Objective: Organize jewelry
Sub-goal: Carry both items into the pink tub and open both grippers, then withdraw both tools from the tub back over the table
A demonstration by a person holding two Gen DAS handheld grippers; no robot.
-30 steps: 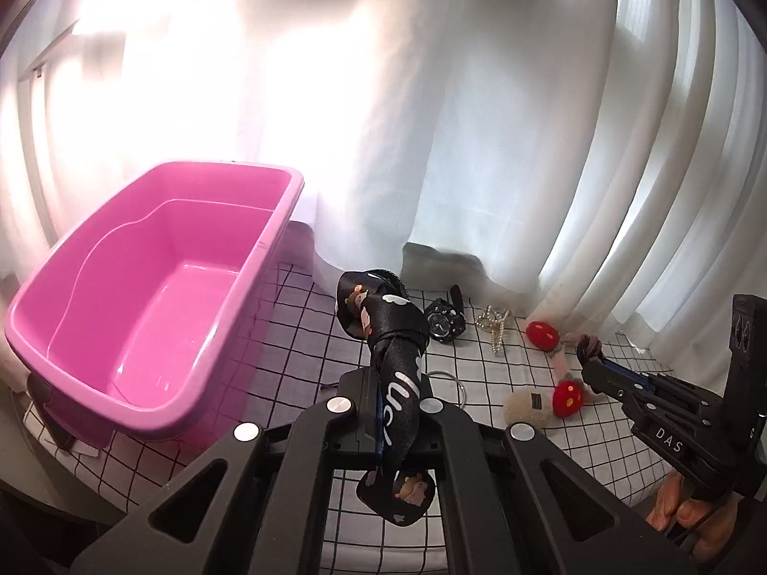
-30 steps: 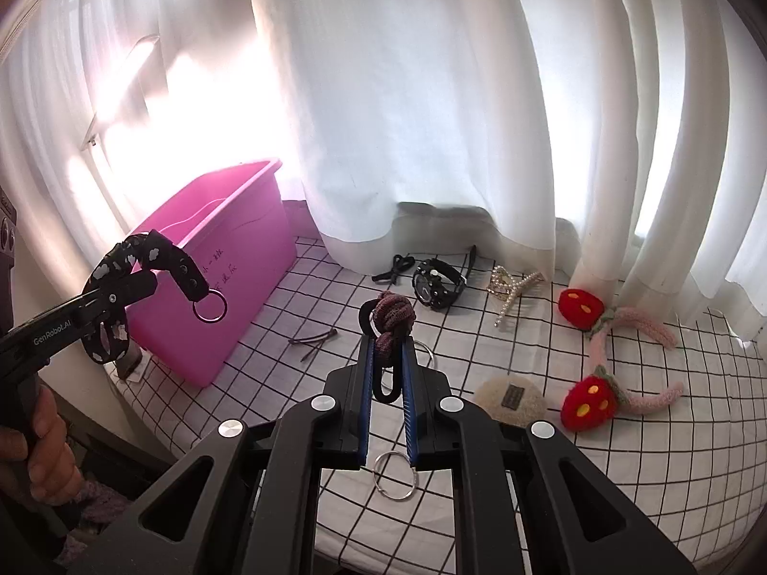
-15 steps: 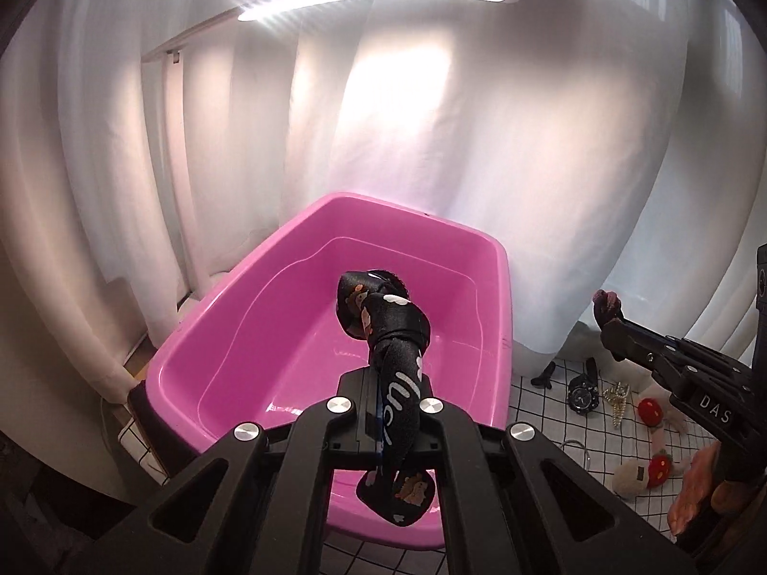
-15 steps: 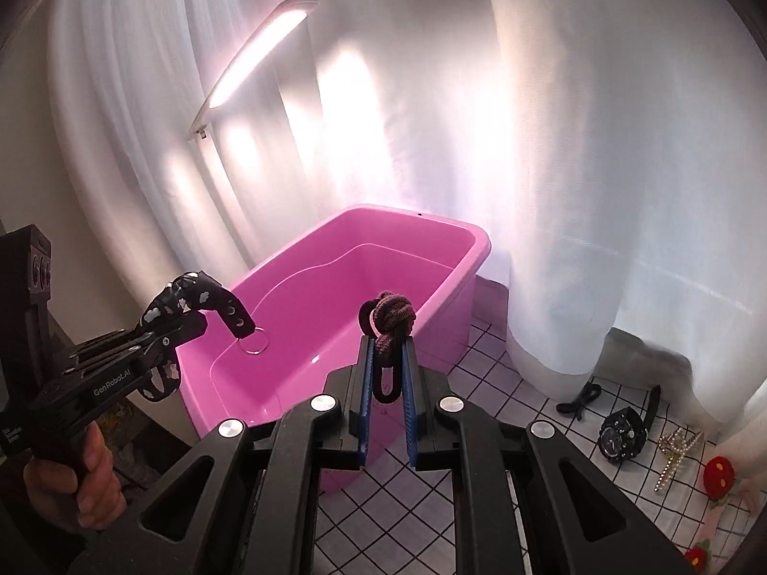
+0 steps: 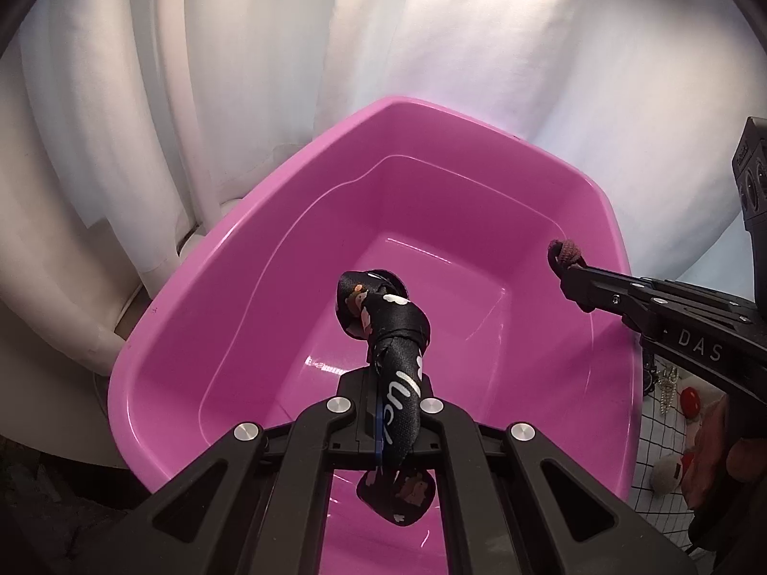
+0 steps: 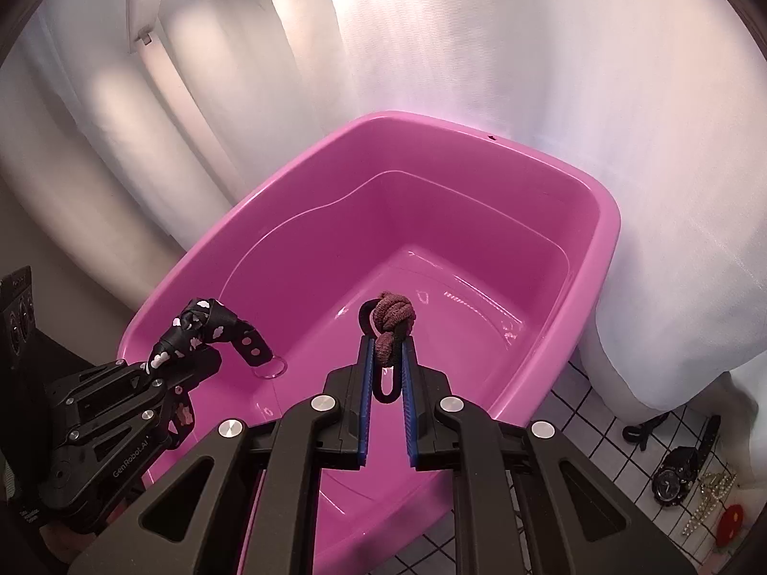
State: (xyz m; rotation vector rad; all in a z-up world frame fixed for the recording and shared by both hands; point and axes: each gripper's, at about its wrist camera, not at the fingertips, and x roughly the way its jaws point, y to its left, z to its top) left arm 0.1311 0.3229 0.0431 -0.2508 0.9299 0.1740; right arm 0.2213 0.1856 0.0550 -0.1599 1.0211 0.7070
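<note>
The left gripper (image 5: 383, 402) is clamped on a black patterned strap (image 5: 400, 369) (a clear ring dangles from it); the right gripper (image 6: 386, 350) pinches a knotted mauve hair tie (image 6: 392, 321). Below and ahead of both lies the pink tub (image 6: 565, 182).

White capitals "DAS" stand on the side of the black plastic right gripper (image 5: 558, 266), seen from the left wrist. "GenRobot.AI" runs in small pale letters along the black plastic left gripper (image 6: 215, 359), seen from the right wrist. White lettering on the black printed fabric strap (image 5: 400, 383) is unreadable.
</note>
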